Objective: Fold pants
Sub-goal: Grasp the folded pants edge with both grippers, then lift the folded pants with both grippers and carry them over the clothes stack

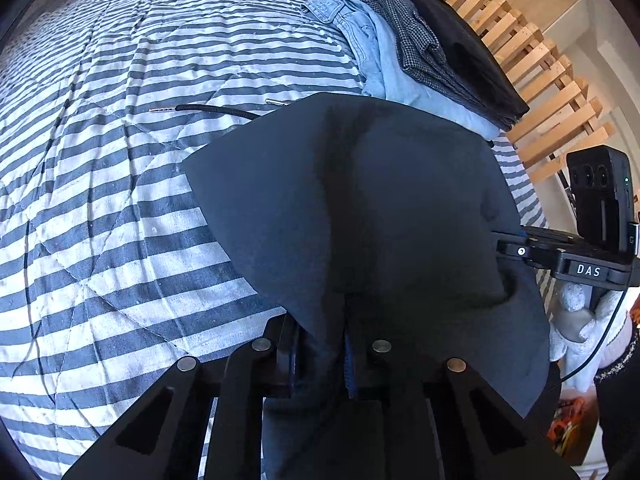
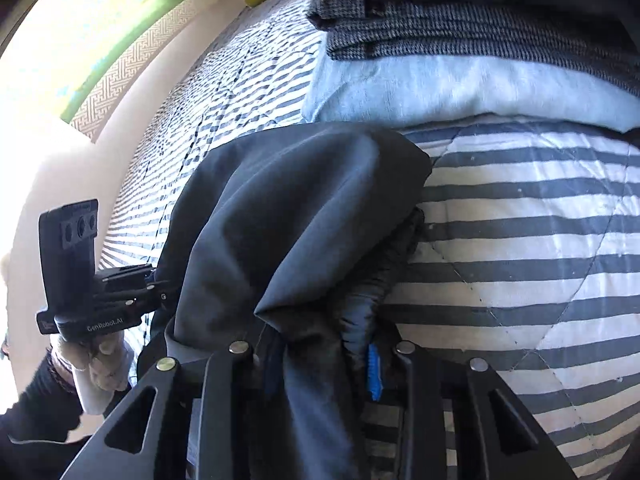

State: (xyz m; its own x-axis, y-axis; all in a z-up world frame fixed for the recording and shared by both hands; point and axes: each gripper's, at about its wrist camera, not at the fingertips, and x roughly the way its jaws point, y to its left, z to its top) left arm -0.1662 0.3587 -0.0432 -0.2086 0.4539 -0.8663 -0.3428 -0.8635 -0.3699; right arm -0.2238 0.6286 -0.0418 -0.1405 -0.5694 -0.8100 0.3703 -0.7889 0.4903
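Dark navy pants [image 1: 360, 208] hang draped over my left gripper [image 1: 324, 336], which is shut on a fold of the cloth; its fingertips are hidden under the fabric. A black drawstring [image 1: 208, 109] with a metal tip trails from the pants onto the bed. In the right wrist view the same pants [image 2: 288, 216] bunch up between the jaws of my right gripper [image 2: 320, 348], shut on them, with a blue pad [image 2: 374, 372] showing beside the cloth. Each gripper appears in the other's view, held in a white-gloved hand [image 2: 100, 360] close alongside.
A blue-and-white striped quilt [image 1: 120, 160] covers the bed under both grippers. A stack of folded clothes [image 1: 400, 52], light denim under grey check and black, lies just beyond the pants. Wooden slats [image 1: 540, 92] stand behind the stack. A wall [image 2: 48, 168] runs along the bed's far side.
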